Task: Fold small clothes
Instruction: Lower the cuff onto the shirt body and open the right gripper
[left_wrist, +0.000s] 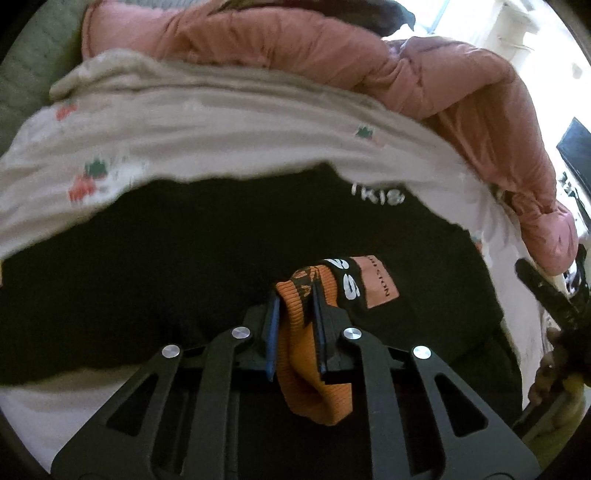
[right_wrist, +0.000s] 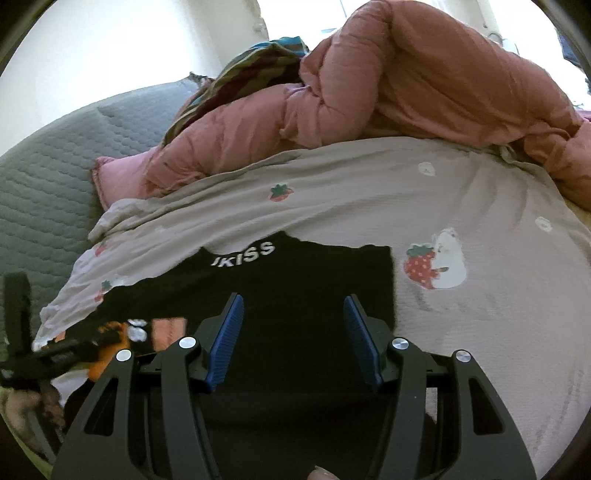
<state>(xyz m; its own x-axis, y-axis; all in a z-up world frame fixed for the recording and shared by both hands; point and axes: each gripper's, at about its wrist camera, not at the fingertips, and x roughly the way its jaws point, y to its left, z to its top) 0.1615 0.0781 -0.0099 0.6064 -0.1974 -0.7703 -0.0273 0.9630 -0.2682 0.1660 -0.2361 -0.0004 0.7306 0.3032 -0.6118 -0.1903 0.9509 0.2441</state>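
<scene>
A black garment with white lettering lies spread on a strawberry-print sheet. Its orange ribbed cuff, with a black-and-salmon label beside it, is pinched between the blue pads of my left gripper, which is shut on it and holds it just above the black cloth. In the right wrist view the same orange cuff shows at the far left. My right gripper hangs open over the black garment, with nothing between its pads.
A bulky pink quilt is heaped along the far side of the sheet. Behind it lies a striped cloth. A grey quilted cover stretches off to the left. A person's fingertip shows at the bottom edge.
</scene>
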